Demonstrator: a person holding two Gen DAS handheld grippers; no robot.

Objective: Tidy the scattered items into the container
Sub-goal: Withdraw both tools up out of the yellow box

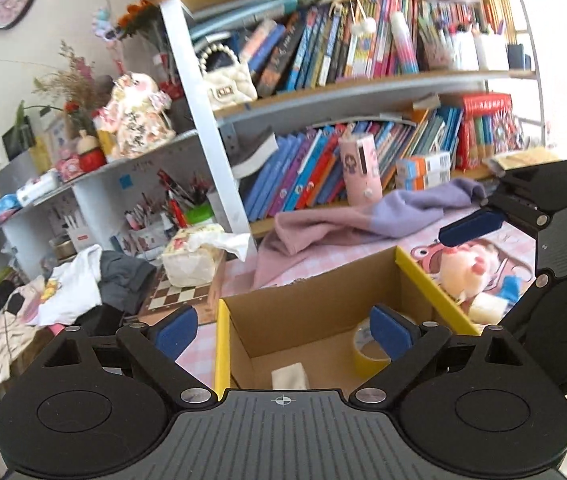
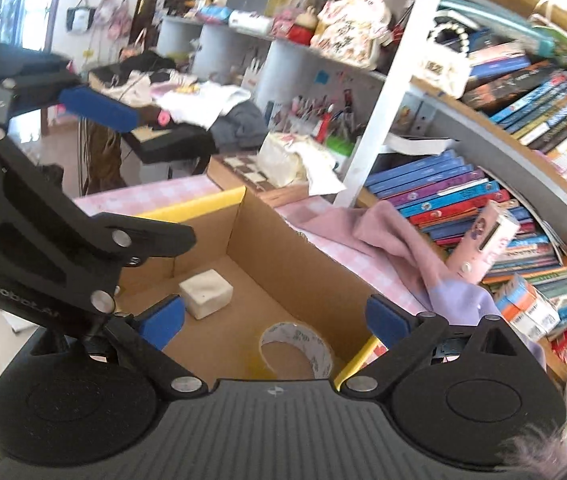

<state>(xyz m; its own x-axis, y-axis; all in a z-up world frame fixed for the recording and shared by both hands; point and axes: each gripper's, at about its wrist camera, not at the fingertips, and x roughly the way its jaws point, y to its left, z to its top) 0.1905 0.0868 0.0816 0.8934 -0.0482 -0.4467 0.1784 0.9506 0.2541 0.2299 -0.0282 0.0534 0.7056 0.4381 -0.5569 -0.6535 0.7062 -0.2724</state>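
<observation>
Cardboard box (image 2: 283, 240) open on top — only tape roll (image 2: 295, 350) and white block (image 2: 205, 292) on its floor.

box (image 2: 283, 248) brown, yellow-edged | tape (image 2: 297, 346) yellow | cloth (image 1: 363, 220) pink-lilac | block (image 2: 205, 292) white

Matt corrugated cardboard box (image 1: 315, 320), yellow-edged.

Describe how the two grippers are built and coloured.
Both the left gripper and right gripper are matte black, with ribbed grey bodies, round side housings, silver pivot pins and blue pads. White lettering runs along the left gripper's side in the right view. No sleeves show.
</observation>
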